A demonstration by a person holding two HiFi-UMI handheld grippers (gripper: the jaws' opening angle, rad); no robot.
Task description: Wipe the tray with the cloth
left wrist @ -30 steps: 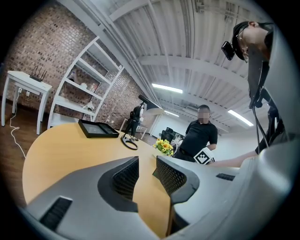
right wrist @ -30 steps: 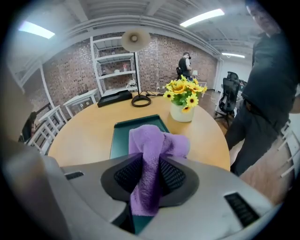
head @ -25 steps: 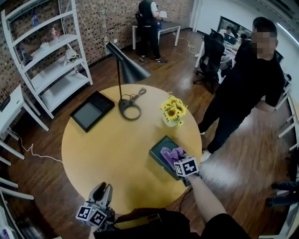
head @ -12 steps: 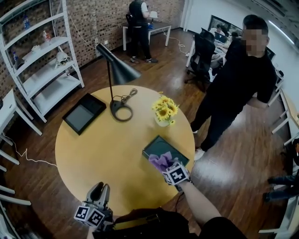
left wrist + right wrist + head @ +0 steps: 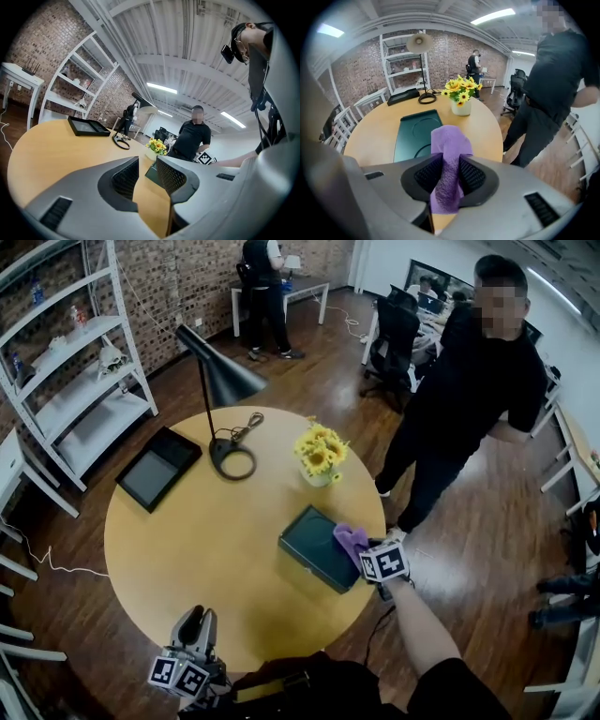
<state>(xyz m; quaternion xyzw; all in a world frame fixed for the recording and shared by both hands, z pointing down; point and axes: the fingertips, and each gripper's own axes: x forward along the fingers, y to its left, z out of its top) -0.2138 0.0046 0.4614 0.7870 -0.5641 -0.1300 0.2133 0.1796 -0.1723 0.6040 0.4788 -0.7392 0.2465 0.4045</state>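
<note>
A dark green tray lies on the right side of the round yellow table. In the right gripper view the tray stretches away just past the jaws. My right gripper is shut on a purple cloth, which it holds over the tray's right end. The cloth is pinched between the pads of this gripper and sticks up above them. My left gripper rests low at the table's near edge, shut with nothing in it. In its own view the left gripper points across the table towards the tray.
A black desk lamp stands at the table's back, with a vase of sunflowers to its right. A black framed slab lies at the back left. A person in black stands close to the table's right edge. White shelves stand at the far left.
My right gripper has carried the cloth across the tray, first towards its near edge, then out to its right end. The left gripper has stayed where it was.
</note>
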